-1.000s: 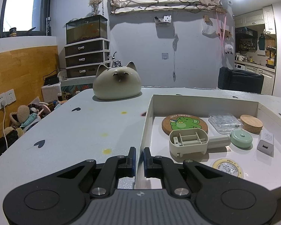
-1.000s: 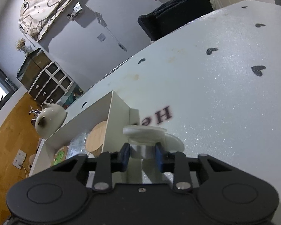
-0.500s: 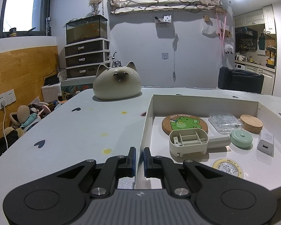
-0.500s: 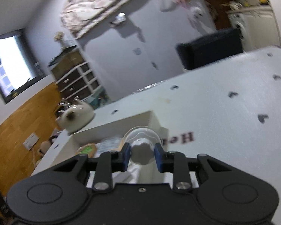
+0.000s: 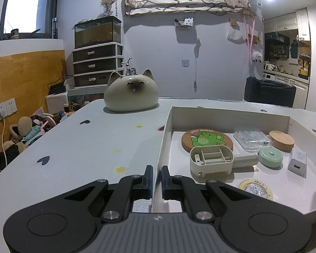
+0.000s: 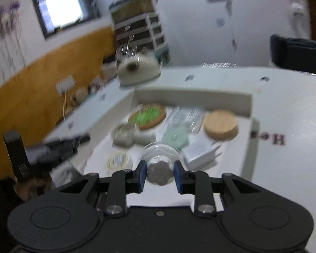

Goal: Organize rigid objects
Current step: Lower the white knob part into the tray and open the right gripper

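Note:
My right gripper (image 6: 159,174) is shut on a clear glass lid with a grey knob (image 6: 159,171) and holds it above the near part of the white tray (image 6: 191,96). In the tray lie a green-print cork coaster (image 5: 206,140), a beige plastic case (image 5: 211,162), a clear blister pack (image 5: 250,139), a wooden lid (image 5: 281,141), a mint round box (image 5: 270,158), a white charger (image 5: 297,161) and a tape roll (image 5: 255,188). My left gripper (image 5: 156,176) is shut on the tray's left wall (image 5: 163,143).
A ceramic cat (image 5: 131,93) sits at the far side of the table (image 5: 84,147). The table's left edge drops to cluttered toys (image 5: 25,130). The left gripper shows blurred in the right wrist view (image 6: 59,149).
My right gripper has swung left with the lid, from over the bare table beside the tray to over the tray's contents. The left gripper has not moved.

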{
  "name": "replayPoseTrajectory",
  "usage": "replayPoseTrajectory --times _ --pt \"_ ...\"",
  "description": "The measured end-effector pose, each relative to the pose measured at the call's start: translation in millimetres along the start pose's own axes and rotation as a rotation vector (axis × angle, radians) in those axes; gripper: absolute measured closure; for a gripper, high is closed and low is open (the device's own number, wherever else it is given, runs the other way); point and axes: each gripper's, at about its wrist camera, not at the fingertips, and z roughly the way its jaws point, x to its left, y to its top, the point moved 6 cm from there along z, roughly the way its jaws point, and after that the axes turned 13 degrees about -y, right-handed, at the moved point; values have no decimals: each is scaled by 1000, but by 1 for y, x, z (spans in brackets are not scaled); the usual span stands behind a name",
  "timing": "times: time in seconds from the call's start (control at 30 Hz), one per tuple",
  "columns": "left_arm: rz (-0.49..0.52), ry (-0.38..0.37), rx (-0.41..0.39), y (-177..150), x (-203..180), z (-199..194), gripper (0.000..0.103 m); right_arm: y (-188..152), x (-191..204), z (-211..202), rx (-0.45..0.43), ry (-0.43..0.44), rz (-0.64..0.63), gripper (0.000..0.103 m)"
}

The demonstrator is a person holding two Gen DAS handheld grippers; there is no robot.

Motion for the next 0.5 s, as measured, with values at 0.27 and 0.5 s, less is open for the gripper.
replayPoseTrajectory --times 0.27,0.5 --pt "-3 -2 0 -1 0 0 96 1 18 38 70 -31 -42 74" --pt "-4 -3 0 -1 0 0 96 7 26 54 36 -35 -2 73"
